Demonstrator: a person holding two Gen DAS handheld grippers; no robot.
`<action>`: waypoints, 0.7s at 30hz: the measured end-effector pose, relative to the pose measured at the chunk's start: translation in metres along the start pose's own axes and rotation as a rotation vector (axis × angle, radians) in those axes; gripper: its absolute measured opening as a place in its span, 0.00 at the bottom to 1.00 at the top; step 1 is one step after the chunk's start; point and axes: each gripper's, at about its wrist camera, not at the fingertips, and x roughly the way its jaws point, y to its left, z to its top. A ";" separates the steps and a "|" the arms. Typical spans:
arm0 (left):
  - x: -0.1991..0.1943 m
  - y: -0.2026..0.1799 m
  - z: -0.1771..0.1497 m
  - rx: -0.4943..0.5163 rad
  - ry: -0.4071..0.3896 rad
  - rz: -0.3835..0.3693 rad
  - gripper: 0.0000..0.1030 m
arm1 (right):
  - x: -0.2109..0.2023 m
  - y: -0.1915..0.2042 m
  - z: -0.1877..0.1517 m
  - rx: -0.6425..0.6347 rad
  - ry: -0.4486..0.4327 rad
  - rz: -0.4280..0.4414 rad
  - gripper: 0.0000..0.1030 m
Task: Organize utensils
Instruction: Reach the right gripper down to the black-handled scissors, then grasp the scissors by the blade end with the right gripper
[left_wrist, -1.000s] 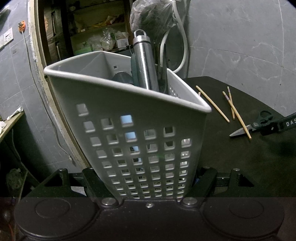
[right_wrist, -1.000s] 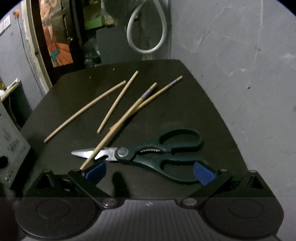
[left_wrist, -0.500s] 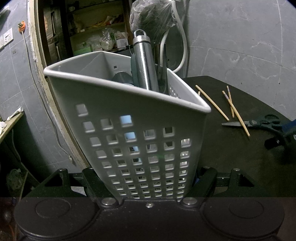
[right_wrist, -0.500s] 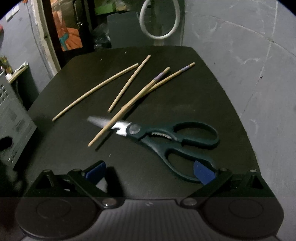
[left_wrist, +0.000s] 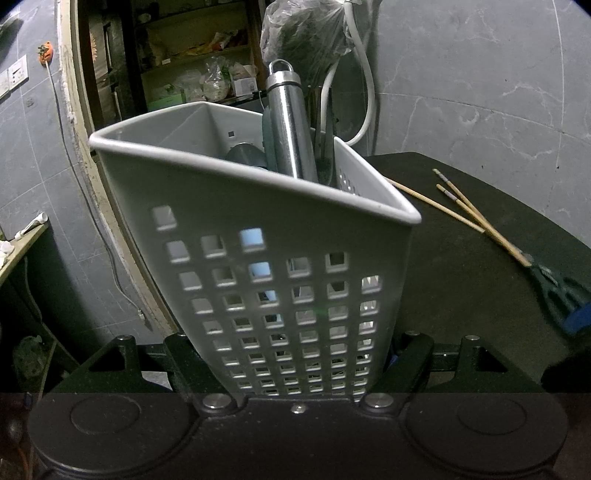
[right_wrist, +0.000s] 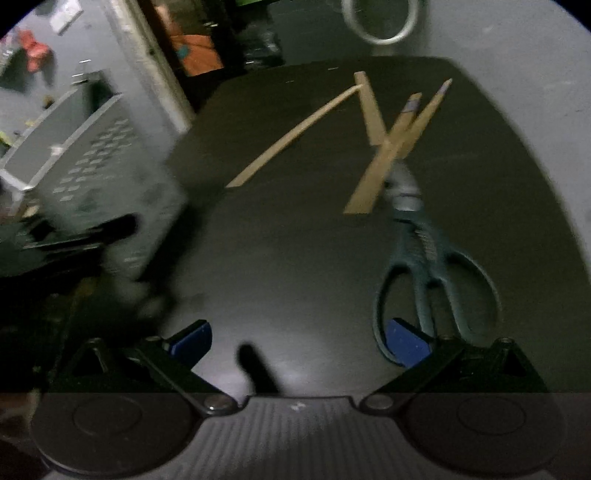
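The scissors (right_wrist: 436, 266) lie flat on the dark counter (right_wrist: 288, 240), blades toward twelve o'clock and the green handle loops toward six, in the right wrist view at about four o'clock from the middle of the picture. Their blade tip touches the crossed chopsticks (right_wrist: 388, 147), a loose bundle of four sticks fanning up toward one o'clock, one of them lying apart toward eleven. A second ago the scissors lay crosswise in front of the right tool (right_wrist: 299, 341); now they run lengthways and sit off to its right, and the picture is smeared, so the right hand has swung round over the counter. Its blue pads stand wide apart with nothing between them; the right pad (right_wrist: 406, 343) overlaps the near handle loop in the picture, though whether it touches I cannot tell. At nine o'clock stands the grey perforated holder (left_wrist: 280, 295), already carrying a steel-handled utensil (left_wrist: 291, 122) and darker pieces behind it. The left tool (left_wrist: 295, 354) is closed on the holder's lower walls and has not shifted, bracing it upright at the counter's edge. The change suggests the right hand is lining up along the scissors' length, probably to take them by the handles; scissors and chopsticks are all yet to go in.
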 end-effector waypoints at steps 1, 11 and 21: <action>0.000 0.000 0.000 0.000 0.000 0.000 0.76 | 0.002 0.006 0.001 -0.014 -0.001 0.040 1.00; 0.000 0.000 0.002 -0.002 -0.002 0.003 0.76 | -0.024 -0.002 0.017 -0.047 -0.073 0.003 1.00; 0.000 -0.001 0.001 -0.002 -0.001 0.005 0.76 | -0.021 -0.028 0.014 -0.063 -0.035 -0.162 1.00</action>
